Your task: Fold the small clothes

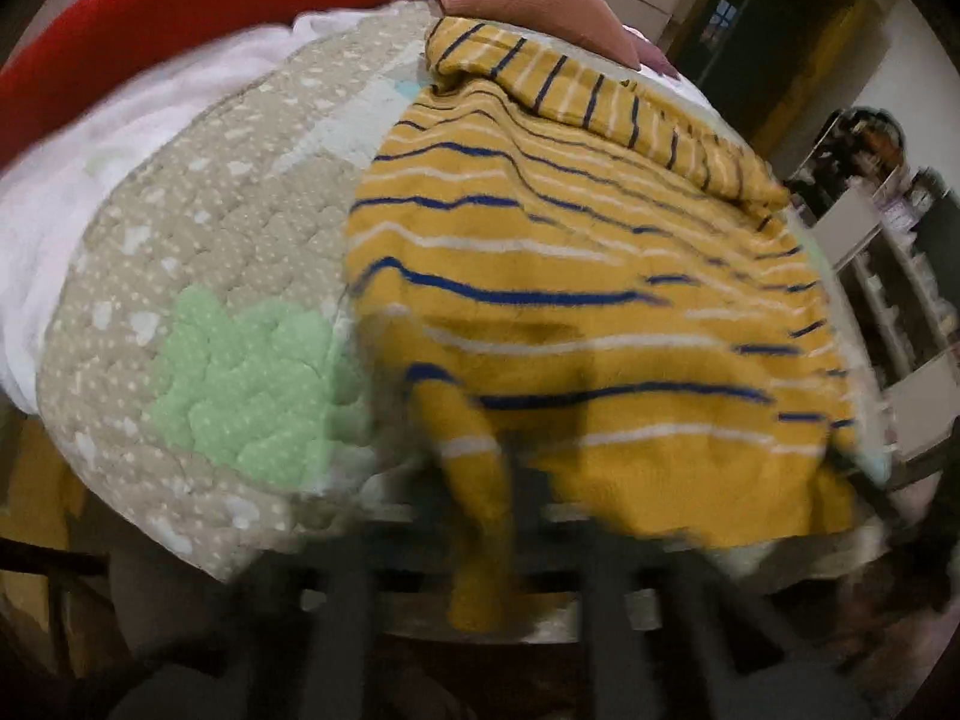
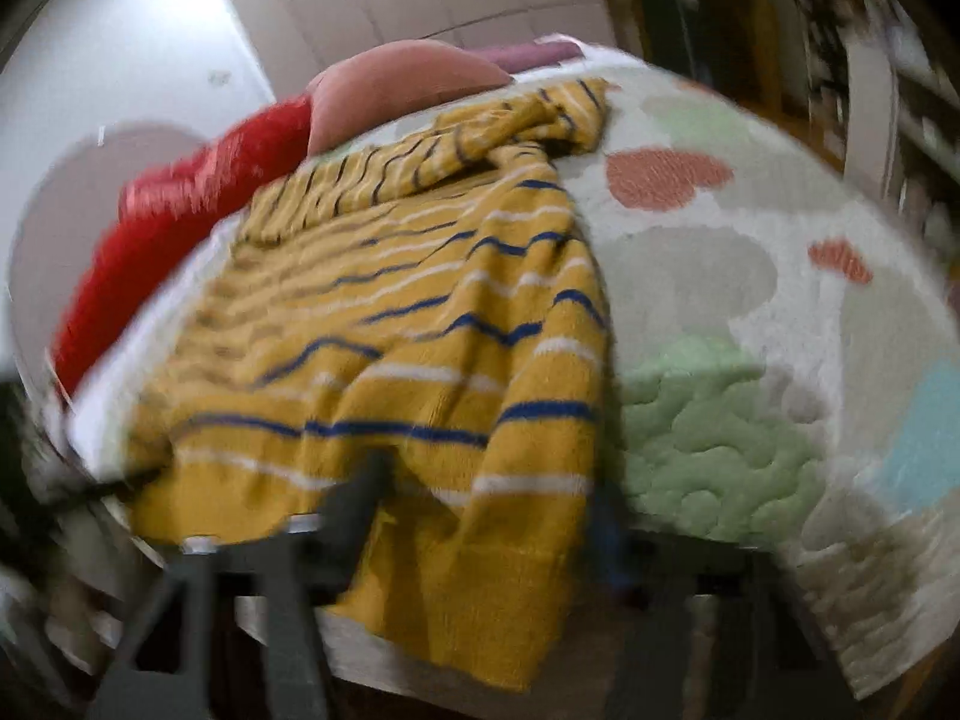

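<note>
Yellow striped garment (image 1: 576, 300) lies spread on quilted patchwork cover (image 1: 228, 252), near edge hanging over front. Left claw (image 1: 480, 540) at that near edge; dark fingers (image 1: 348, 600) blurred, yellow fold draped down between them; pinch or spread cannot be told. Right claw (image 2: 480, 516) at same hem from other side; finger (image 2: 354, 510) under cloth edge, blur hides its state too. Pink cushion (image 2: 408, 84) and red blanket (image 2: 180, 222) lie beyond garment's far end.
</note>
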{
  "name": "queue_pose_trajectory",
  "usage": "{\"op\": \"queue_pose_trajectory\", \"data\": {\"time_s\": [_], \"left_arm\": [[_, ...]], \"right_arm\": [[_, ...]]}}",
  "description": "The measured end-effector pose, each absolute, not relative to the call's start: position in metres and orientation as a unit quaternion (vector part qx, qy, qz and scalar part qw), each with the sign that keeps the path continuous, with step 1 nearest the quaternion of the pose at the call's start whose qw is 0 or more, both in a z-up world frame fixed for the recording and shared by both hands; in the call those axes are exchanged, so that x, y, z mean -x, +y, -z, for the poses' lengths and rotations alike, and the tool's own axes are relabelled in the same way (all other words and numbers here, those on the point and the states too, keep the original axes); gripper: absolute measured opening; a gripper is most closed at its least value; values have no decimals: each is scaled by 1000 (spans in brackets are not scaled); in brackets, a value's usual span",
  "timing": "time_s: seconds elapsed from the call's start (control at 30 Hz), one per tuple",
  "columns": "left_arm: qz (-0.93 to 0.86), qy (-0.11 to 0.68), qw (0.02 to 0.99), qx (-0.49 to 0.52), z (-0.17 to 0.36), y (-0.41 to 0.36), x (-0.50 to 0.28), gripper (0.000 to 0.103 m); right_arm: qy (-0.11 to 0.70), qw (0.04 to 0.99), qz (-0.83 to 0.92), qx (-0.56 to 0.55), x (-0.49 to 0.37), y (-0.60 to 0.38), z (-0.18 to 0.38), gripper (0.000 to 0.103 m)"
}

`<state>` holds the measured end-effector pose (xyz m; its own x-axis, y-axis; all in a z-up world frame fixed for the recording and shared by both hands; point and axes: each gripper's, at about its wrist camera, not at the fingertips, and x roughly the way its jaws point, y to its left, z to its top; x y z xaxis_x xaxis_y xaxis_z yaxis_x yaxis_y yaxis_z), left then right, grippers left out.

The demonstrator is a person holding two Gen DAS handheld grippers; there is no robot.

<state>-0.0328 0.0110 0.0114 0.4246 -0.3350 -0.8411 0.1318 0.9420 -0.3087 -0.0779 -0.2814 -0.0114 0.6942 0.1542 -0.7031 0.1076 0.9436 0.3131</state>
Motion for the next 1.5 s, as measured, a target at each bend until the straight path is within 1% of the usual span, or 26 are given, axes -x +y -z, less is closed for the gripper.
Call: {"op": "queue_pose_trajectory", "data": {"time_s": [0.03,0.1,0.23,0.33,0.5,0.6,0.67,0.7,0.73,0.77,0.8,0.83,0.87,1.0,1.07,1.13,1.17,1.27,1.4,1.43,1.47,1.5], "left_arm": [[141,521,835,112,-16,17,31,7],[135,507,844,109,-33,23,29,7],[152,499,846,111,-55,26,42,7],[163,506,842,95,-50,23,59,7],[173,517,834,87,-31,23,91,7],[184,527,822,115,-22,33,88,9],[195,515,826,124,-30,44,87,11],[198,504,832,120,-37,47,88,11],[198,488,842,113,-46,51,90,13],[197,478,850,106,-52,55,91,21],[193,467,857,101,-60,59,94,25],[191,459,862,103,-67,65,92,32],[189,456,864,106,-72,66,92,34],[179,439,875,100,-94,71,76,38],[177,436,877,93,-98,63,62,39],[182,440,874,95,-99,50,46,40],[193,440,871,96,-100,39,34,40],[212,436,870,86,-99,12,11,42],[232,432,869,68,-93,-26,-23,42],[237,432,868,64,-92,-33,-28,42],[243,430,867,60,-89,-42,-36,42],[247,430,867,56,-87,-49,-42,42]], "right_arm": [[396,900,-29,-177,76,-283,10,14],[397,887,-49,-229,77,-296,1,13],[381,885,-58,-261,100,-311,-19,12],[390,876,-60,-277,120,-316,-17,11],[425,848,-59,-310,164,-321,13,12],[446,837,-45,-315,176,-327,30,15],[446,836,-31,-319,184,-341,27,15],[441,838,-28,-320,187,-348,22,18],[435,841,-23,-320,188,-354,17,24],[424,848,-14,-318,189,-362,9,28],[417,853,-6,-315,187,-366,2,33],[408,859,-1,-308,183,-371,-6,33],[403,864,1,-302,177,-374,-12,33],[374,893,-11,-250,124,-373,-46,33],[354,909,-15,-218,91,-367,-61,36],[343,920,-19,-192,49,-362,-70,50],[342,920,-18,-189,27,-362,-72,52],[344,920,3,-190,-33,-368,-70,52],[388,907,44,-160,-95,-374,-48,53],[402,901,40,-159,-106,-375,-40,47],[423,892,35,-157,-116,-375,-31,34],[430,889,37,-152,-118,-377,-28,11]]}}
